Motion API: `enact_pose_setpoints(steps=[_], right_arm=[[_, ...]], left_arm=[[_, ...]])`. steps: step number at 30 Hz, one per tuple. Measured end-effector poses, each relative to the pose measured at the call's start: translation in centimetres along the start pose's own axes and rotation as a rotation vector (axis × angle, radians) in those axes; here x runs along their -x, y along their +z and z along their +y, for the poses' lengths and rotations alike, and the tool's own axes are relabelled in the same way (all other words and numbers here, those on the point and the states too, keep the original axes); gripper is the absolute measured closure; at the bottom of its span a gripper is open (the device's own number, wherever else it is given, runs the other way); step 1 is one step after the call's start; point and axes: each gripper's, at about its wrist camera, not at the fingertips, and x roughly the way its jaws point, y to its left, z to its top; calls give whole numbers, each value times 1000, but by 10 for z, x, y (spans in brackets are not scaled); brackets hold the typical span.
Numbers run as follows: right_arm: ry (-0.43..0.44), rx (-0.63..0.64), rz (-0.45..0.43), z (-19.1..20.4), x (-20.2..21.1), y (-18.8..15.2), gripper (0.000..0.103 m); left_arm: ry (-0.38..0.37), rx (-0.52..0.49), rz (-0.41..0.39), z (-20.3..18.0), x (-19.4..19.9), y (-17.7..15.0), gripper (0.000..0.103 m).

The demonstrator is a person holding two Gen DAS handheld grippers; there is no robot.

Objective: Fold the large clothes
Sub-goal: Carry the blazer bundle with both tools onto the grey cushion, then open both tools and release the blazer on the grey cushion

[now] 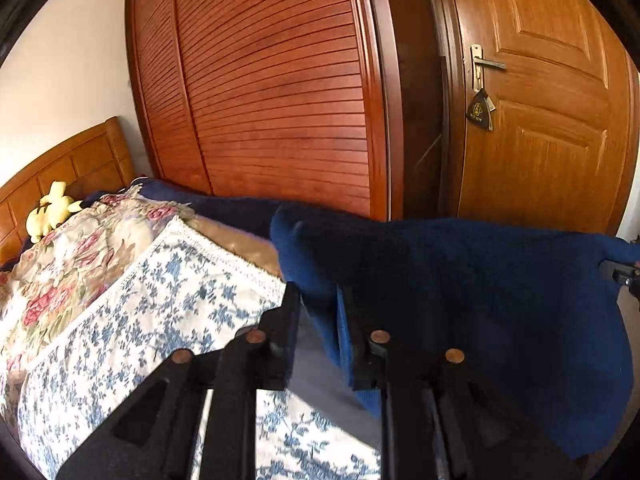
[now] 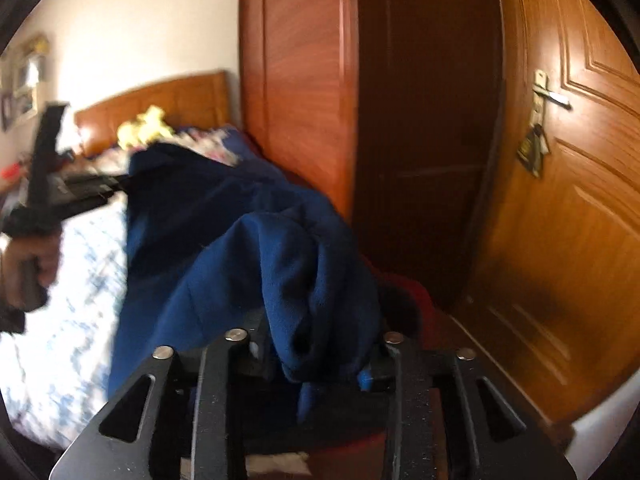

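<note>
Dark blue fleece garment, held up above the bed and stretched between the two grippers. Left gripper: its fingers are closed on one edge of the fleece, a fold of blue cloth pinched between them. Right gripper: its fingers are closed on a bunched fold of the same garment, the cloth heaped over the fingertips and hanging down between them. In the left wrist view the right gripper's tip shows at the far corner of the cloth; in the right wrist view the left gripper, blurred, grips the opposite corner, with the person's hand on its handle.

Below the garment lies the bed, covered by a blue-and-white flowered spread; a quilt with pink roses lies further up it. A yellow plush toy rests against the wooden headboard. Behind stand a slatted wardrobe and a panelled door, with a key tag hanging below its handle.
</note>
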Motion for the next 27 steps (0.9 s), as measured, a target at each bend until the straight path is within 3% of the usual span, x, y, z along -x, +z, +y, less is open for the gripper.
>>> enact_pose_setpoints(steps=[4,9,13,15,18,23,27], right_arm=[[-66,-23,-4,-15,9,-8,44],[-80,0,-100,-12,31,11,44],[21,65,-139,15,42,23,44],[54,79,-107,27,33,25,44],[59,56,-28,33,5,21,45],[12,-18,173,13,-56,-3,47],[-33,46,170,19,-56,-9,47]], left_arm=[[-29,-25,9,-2,15,-12,72],[-63,-11,-13,4,52,-32,67],[-91,21,-31,12,86,-49,58],[-97,29,-48,15,104,-56,50],[-100,41,-76,20,137,-65,50],[-73,41,-114,27,193,-76,49],[-37,46,-131,35,230,-88,48]])
